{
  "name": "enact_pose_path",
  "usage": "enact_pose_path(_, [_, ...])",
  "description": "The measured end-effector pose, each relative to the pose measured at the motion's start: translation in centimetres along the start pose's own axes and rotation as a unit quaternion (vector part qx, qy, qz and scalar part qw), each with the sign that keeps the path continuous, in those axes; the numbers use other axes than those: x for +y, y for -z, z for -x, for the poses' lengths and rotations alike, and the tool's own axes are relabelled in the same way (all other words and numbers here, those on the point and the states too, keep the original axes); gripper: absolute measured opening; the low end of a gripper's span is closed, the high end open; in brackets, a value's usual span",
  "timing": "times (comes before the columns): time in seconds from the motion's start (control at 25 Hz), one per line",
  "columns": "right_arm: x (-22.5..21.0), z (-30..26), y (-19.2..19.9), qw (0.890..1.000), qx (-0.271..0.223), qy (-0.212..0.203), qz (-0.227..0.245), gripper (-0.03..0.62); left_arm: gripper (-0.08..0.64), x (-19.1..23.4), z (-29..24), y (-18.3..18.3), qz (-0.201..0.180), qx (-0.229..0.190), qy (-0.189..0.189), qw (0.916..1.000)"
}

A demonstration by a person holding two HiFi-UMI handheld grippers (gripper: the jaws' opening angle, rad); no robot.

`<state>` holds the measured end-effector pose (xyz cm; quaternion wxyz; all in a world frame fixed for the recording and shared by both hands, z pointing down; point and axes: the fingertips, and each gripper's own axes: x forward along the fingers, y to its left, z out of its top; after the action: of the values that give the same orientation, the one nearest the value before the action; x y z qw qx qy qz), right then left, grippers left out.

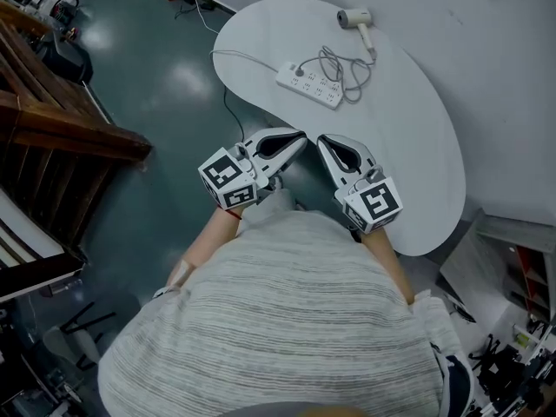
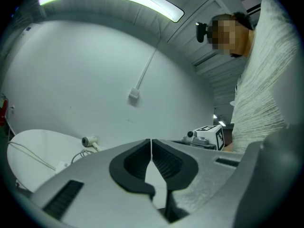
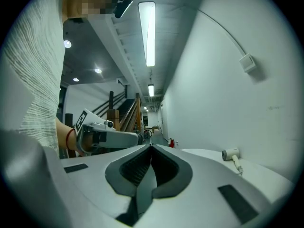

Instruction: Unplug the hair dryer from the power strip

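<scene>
**Left gripper** (image 1: 298,139): jaws together, nothing between them. It is held level at the near edge of the counter (image 1: 417,163), close to the person's torso.

**Right gripper** (image 1: 323,142): jaws likewise together and empty. It sits just beside the left one, with the tips angled toward each other. Both look parked in a ready carry, with the approach not yet begun.

**Power strip** (image 1: 310,85): lies flat and diagonal near the counter's left edge. Its own lead (image 1: 243,56) runs off that edge toward the floor, which probably explains why it sits there.

**Hair dryer** (image 1: 354,17): lies on its side at the far end of the counter, near the wall and well apart from both grippers. Its cord (image 1: 343,66) lies in loose loops beside the strip and over it. The plug appears still seated, though which socket it occupies is too small to tell.

**Open room**: bare counter stretches from the grippers to the strip, so a straight reach is unobstructed. The strip's nearness to the left edge leaves little margin. A pull on the plug would likely drag the strip unless the other gripper steadies it.

**Hazard**: the looped cord may snag.
</scene>
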<state>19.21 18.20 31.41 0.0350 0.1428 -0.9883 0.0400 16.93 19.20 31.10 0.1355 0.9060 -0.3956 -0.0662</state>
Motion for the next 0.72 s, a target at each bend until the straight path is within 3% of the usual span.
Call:
enact_pose_path(0.16, [0.1, -0.5, 0.0, 1.000, 0.002, -0.004, 0.007, 0.025, 0.011, -0.1, -0.1, 0.3, 0.023, 0.008, 0.024, 0.9994])
enact_pose_path(0.28, [-0.2, -1.1, 0.2, 1.000, 0.008, -0.003, 0.014, 0.025, 0.072, 1.1, -0.4, 0.4, 0.044, 0.007, 0.028, 0.9986])
enact_pose_path(0.6, [-2.8, -4.4, 0.6, 1.000, 0.017, 0.014, 0.003, 0.025, 0.077, 6.1, -0.3, -1.1, 0.036, -0.026, 0.034, 0.9984])
enact_pose_path(0.72, [-4.3, -6.7, 0.7, 0.999, 0.021, 0.024, -0.005, 0.025, 0.077, 9.0, -0.6, -1.4, 0.033, -0.019, 0.039, 0.9985])
